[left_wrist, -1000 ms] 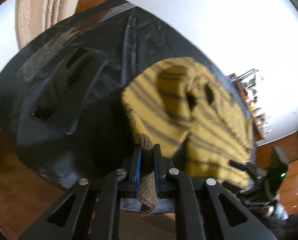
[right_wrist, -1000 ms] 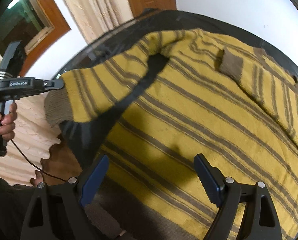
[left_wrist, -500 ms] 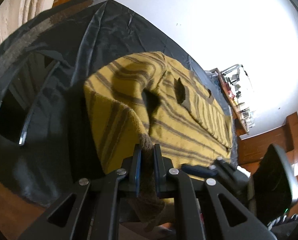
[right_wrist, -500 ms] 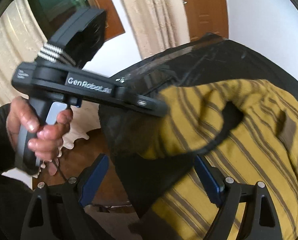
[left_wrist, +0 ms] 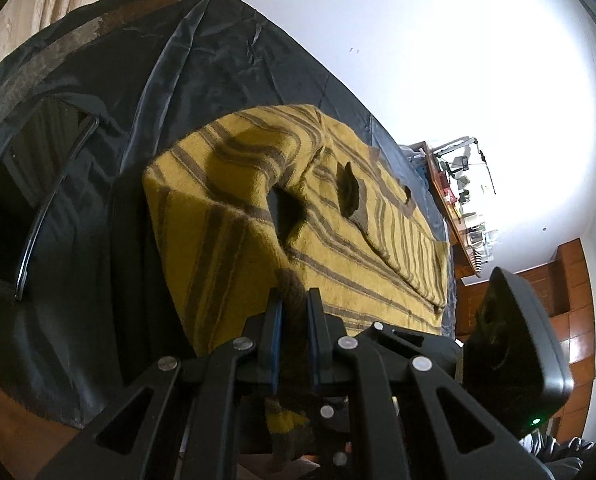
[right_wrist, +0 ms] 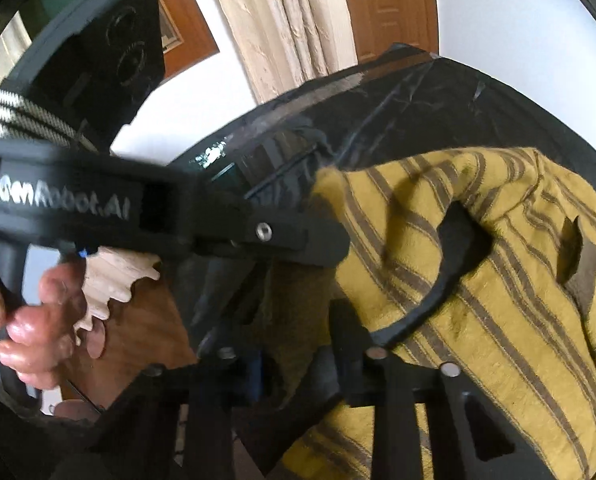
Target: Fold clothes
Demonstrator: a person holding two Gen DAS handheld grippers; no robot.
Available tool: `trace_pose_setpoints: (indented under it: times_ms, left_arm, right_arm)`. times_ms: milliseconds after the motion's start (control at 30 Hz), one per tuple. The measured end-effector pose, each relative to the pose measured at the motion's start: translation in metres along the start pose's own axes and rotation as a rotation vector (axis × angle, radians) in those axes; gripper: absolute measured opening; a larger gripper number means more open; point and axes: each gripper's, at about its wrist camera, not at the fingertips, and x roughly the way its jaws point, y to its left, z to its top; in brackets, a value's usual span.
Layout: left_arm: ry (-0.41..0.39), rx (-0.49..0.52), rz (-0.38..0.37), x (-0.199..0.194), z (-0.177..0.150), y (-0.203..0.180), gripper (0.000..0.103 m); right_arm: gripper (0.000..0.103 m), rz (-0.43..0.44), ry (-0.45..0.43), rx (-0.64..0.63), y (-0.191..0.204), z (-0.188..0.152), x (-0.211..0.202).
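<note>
A mustard-yellow sweater with brown stripes lies on a black-covered table; it also shows in the right wrist view. My left gripper is shut on the brown cuff of a sleeve, which is folded over the sweater's body. In the right wrist view the left gripper crosses the frame, held by a hand. My right gripper has its fingers close together around brown fabric at the sweater's edge; the view is blurred.
The black cover hangs over the table's edges above a wooden floor. Beige curtains and a brown door stand behind. A cluttered shelf is against the white wall on the far side.
The left gripper carried the sleeve cuff across over the sweater body toward the right gripper. The right gripper's jaws went from wide open to closed on the fabric beside the left gripper.
</note>
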Motion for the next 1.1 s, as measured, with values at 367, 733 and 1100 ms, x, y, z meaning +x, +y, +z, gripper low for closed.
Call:
trace_pose_setpoints:
  times_ms: [367,733,1100]
  left_arm:
    - [-0.147,-0.064,-0.044,-0.042,0.013,0.025,0.027]
    - [-0.128,-0.138,0.035,-0.030,-0.003,0.061,0.035]
    - [-0.075,-0.165,0.060,-0.007,-0.003,0.076,0.039]
  right_arm:
    - [0.015,0.013,-0.066,0.133,-0.042,0.032,-0.021]
    - [0.015,0.082,-0.259,0.273,-0.080,0.099,-0.092]
    - [0.072,0.044,-0.030,0.290,-0.098,0.040,-0.028]
